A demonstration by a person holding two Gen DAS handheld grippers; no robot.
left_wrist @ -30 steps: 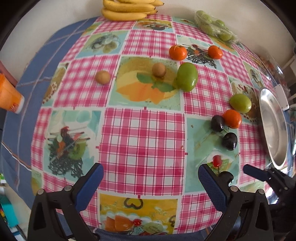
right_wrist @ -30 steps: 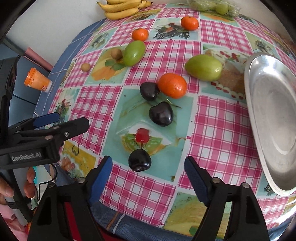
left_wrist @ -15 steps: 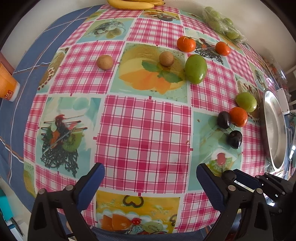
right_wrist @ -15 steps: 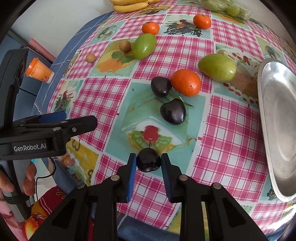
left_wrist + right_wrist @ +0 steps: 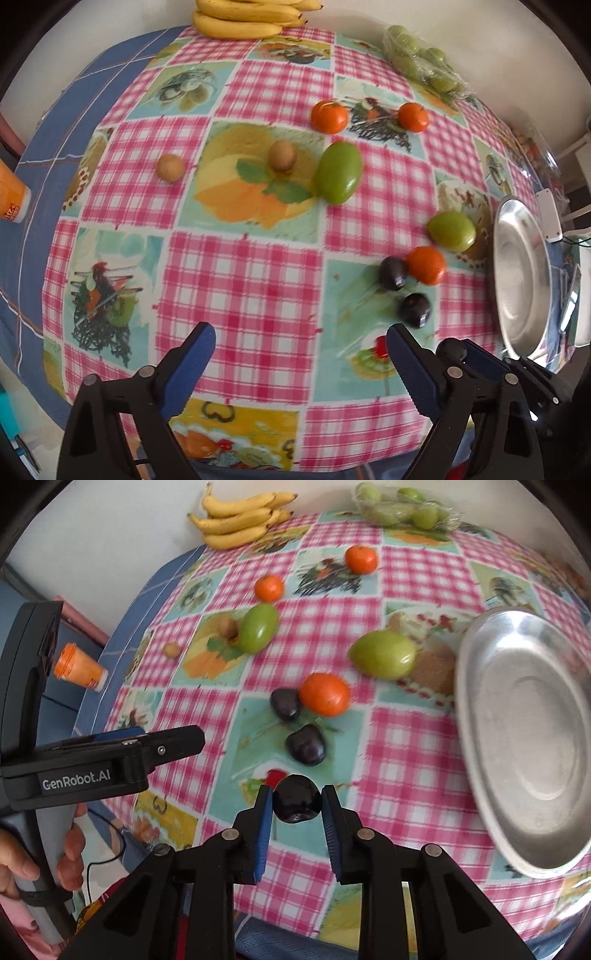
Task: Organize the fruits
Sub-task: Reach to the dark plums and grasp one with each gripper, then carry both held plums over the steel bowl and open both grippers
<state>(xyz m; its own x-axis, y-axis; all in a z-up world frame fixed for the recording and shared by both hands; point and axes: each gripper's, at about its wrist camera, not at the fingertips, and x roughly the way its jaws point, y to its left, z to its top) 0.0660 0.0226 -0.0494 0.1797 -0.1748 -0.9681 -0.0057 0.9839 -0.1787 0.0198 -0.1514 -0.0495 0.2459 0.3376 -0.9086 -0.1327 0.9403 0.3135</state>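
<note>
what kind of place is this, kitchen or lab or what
Most likely a home dining or kitchen table: a fruit-print checked tablecloth covers it, loose bananas and oranges lie about, and a steel plate sits at one side.

You have bright, even daylight with soft, faint shadows under the fruit. The oval silver metal tray (image 5: 476, 738) shows a broad pale sheen. Around that tray, the pink checked cloth on the worktop (image 5: 402, 760) smears with motion blur. Both views bulge fisheye-style, with dark corners.
</note>
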